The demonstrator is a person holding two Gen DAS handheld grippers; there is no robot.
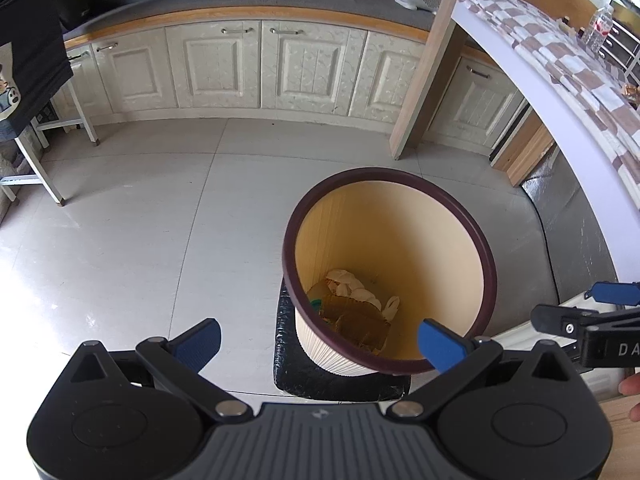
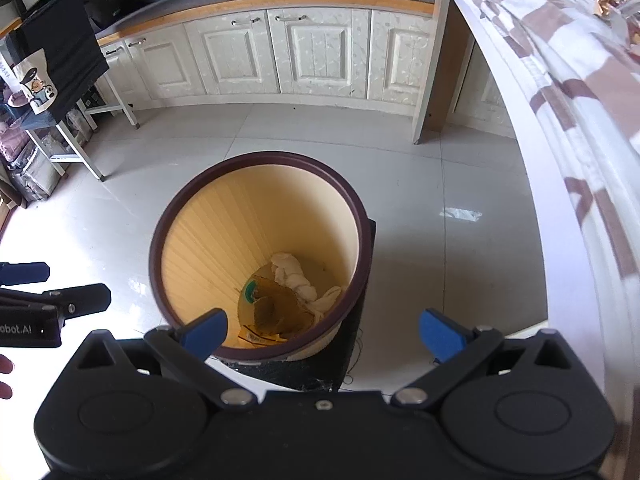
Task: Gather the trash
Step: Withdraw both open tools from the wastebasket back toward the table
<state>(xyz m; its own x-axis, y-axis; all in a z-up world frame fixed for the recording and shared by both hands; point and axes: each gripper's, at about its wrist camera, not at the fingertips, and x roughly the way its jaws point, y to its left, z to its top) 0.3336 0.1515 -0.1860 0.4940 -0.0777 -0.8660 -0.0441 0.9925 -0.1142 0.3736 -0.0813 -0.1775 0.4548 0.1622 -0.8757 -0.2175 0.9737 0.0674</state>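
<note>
A round cream waste bin with a dark brown rim (image 1: 290, 240) (image 2: 154, 248) stands on a black mat on the tiled floor. At its bottom lies trash (image 1: 352, 308) (image 2: 288, 292): crumpled white tissue, brown paper and a green-marked wrapper. My left gripper (image 1: 320, 342) hangs open above the bin's near rim, nothing between its blue pads. My right gripper (image 2: 322, 334) is also open and empty over the bin's near edge. Each gripper shows at the side of the other's view, the right gripper (image 1: 592, 312) and the left gripper (image 2: 44, 292).
A white table edge with a brown-checked cloth (image 1: 560, 60) (image 2: 560, 40) curves along the right, a plastic bottle (image 1: 598, 26) on it. Cream cabinets (image 1: 240, 64) line the far wall. A white rack with a dark cloth (image 1: 28, 80) stands at the left.
</note>
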